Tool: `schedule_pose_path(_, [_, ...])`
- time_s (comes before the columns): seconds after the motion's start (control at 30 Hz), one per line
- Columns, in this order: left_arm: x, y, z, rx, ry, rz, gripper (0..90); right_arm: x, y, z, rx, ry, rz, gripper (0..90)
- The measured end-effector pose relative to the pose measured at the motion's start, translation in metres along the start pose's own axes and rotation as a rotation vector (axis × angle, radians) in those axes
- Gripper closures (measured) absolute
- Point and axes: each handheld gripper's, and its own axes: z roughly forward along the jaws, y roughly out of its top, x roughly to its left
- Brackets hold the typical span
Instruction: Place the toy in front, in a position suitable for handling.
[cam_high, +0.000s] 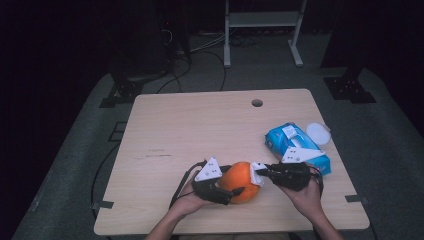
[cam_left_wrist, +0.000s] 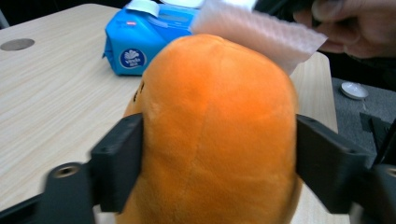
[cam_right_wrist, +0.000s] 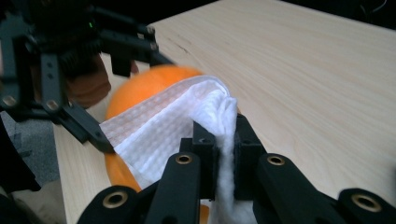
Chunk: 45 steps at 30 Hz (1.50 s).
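The left tongs (cam_high: 226, 186) squeeze an orange plush toy (cam_high: 241, 181) above the tabletop (cam_high: 200, 125); the right tongs (cam_high: 261, 172) pinch a white wipe (cam_right_wrist: 177, 126) against it.

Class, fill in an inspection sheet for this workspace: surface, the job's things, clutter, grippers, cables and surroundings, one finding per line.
Surface: light wooden table with a round hole near the far edge.
Job's things: orange plush toy near the front edge; white wipe pressed against the toy.
Clutter: blue pack of wipes at the right; white round lid beside it.
Grippers: left gripper clamped on the toy's sides; right gripper pinching the wipe.
Cables: black cable trailing from the left gripper; more cables on the floor beyond the table.
Surroundings: grey floor, white frame legs at the back, dark room.
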Motion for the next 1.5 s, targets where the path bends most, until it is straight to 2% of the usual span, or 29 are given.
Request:
schedule_pose_path(0.03, [0.002, -0.002, 0.001, -0.005, -0.007, -0.012, 17.2, -0.001, -0.002, 0.002, 0.004, 0.006, 0.009, 82.2])
schedule_pose_path(0.1, [0.001, -0.002, 0.001, -0.007, -0.006, -0.007, 19.1, 0.000, -0.001, 0.002, 0.006, 0.003, 0.004, 82.2])
schedule_pose_path(0.13, [0.000, -0.002, 0.001, -0.007, -0.001, -0.002, 22.9, 0.005, 0.002, 0.002, 0.006, -0.003, -0.017, 82.2])
schedule_pose_path(0.17, [0.000, -0.002, 0.001, -0.003, 0.005, 0.000, 22.9, 0.005, 0.002, 0.002, 0.006, -0.003, -0.017, 82.2])
schedule_pose_path(0.23, [-0.001, -0.001, 0.003, -0.011, 0.021, -0.025, 24.2, 0.014, 0.005, 0.003, -0.008, 0.016, -0.034, 82.2])
schedule_pose_path(0.27, [-0.001, -0.001, 0.003, -0.011, 0.021, -0.025, 24.2, 0.014, 0.005, 0.003, -0.008, 0.016, -0.034, 82.2])
schedule_pose_path(0.3, [-0.002, -0.001, 0.005, -0.012, 0.026, -0.029, 24.2, 0.021, 0.009, 0.004, -0.021, 0.048, -0.048, 82.2])
schedule_pose_path(0.33, [-0.004, -0.001, 0.006, -0.012, 0.030, -0.028, 24.2, 0.021, 0.009, 0.004, -0.021, 0.048, -0.048, 82.2])
schedule_pose_path(0.37, [-0.007, 0.000, 0.008, -0.010, 0.029, -0.021, 24.3, 0.029, 0.012, 0.007, -0.021, 0.064, -0.080, 82.2])
schedule_pose_path(0.4, [-0.010, 0.000, 0.009, -0.003, 0.029, -0.004, 24.8, 0.032, 0.013, 0.009, -0.014, 0.065, -0.088, 82.2])
schedule_pose_path(0.47, [-0.014, 0.000, 0.009, 0.000, 0.021, 0.025, 26.2, 0.033, 0.014, 0.010, -0.018, 0.060, -0.092, 82.4])
schedule_pose_path(0.53, [-0.015, -0.001, 0.010, -0.004, 0.016, 0.024, 26.6, 0.031, 0.014, 0.009, -0.019, 0.059, -0.089, 82.4])
schedule_pose_path(0.57, [-0.015, -0.001, 0.010, -0.006, 0.010, 0.026, 26.7, 0.027, 0.013, 0.007, -0.031, 0.048, -0.070, 82.4])
schedule_pose_path(0.63, [-0.018, -0.002, 0.011, -0.001, 0.001, 0.053, 26.7, 0.024, 0.013, 0.005, -0.032, 0.041, -0.066, 82.4])
schedule_pose_path(0.7, [-0.019, -0.002, 0.010, 0.002, -0.010, 0.071, 26.4, 0.018, 0.012, 0.001, -0.033, 0.013, -0.053, 82.4])
schedule_pose_path(0.77, [-0.017, -0.001, 0.008, -0.010, -0.028, 0.063, 20.9, 0.009, 0.007, -0.003, -0.025, -0.003, -0.028, 82.3])
schedule_pose_path(0.83, [-0.015, -0.001, 0.008, -0.018, -0.033, 0.050, 18.8, 0.005, 0.004, -0.004, -0.017, 0.003, -0.012, 82.3])
schedule_pose_path(0.93, [-0.016, -0.002, 0.009, -0.017, -0.034, 0.056, 20.7, 0.006, 0.004, -0.004, -0.014, 0.004, -0.015, 82.3])
schedule_pose_path(0.97, [-0.018, -0.002, 0.010, -0.010, -0.022, 0.064, 24.2, 0.012, 0.007, -0.002, -0.013, 0.010, -0.036, 82.2])
schedule_pose_path(1.0, [-0.018, -0.002, 0.010, -0.010, -0.022, 0.064, 24.7, 0.012, 0.007, -0.002, -0.013, 0.010, -0.036, 82.2])
schedule_pose_path(1.03, [-0.019, -0.002, 0.011, -0.007, -0.023, 0.066, 24.7, 0.020, 0.010, 0.001, -0.015, 0.032, -0.059, 82.2])
schedule_pose_path(1.1, [-0.022, -0.002, 0.013, -0.006, -0.029, 0.076, 24.7, 0.022, 0.010, 0.002, -0.016, 0.047, -0.065, 82.2])
schedule_pose_path(1.13, [-0.022, -0.002, 0.012, -0.001, -0.044, 0.084, 23.3, 0.026, 0.012, 0.004, -0.004, 0.052, -0.080, 82.2])
schedule_pose_path(1.17, [-0.022, -0.002, 0.012, -0.001, -0.044, 0.084, 21.2, 0.026, 0.012, 0.004, -0.004, 0.052, -0.080, 82.2])
schedule_pose_path(1.23, [-0.017, 0.000, 0.007, -0.007, -0.071, 0.081, 18.8, 0.023, 0.011, 0.004, 0.001, 0.074, -0.069, 82.3])
schedule_pose_path(1.33, [-0.012, -0.001, 0.007, -0.010, -0.074, 0.066, 13.4, 0.022, 0.009, 0.004, 0.008, 0.088, -0.070, 82.2])
schedule_pose_path(1.4, [-0.013, -0.004, 0.009, -0.011, -0.081, 0.071, 17.1, 0.023, 0.010, 0.005, 0.014, 0.086, -0.077, 82.2])
schedule_pose_path(1.5, [-0.016, -0.003, 0.011, -0.007, -0.054, 0.074, 24.5, 0.026, 0.011, 0.005, 0.018, 0.080, -0.081, 82.2])
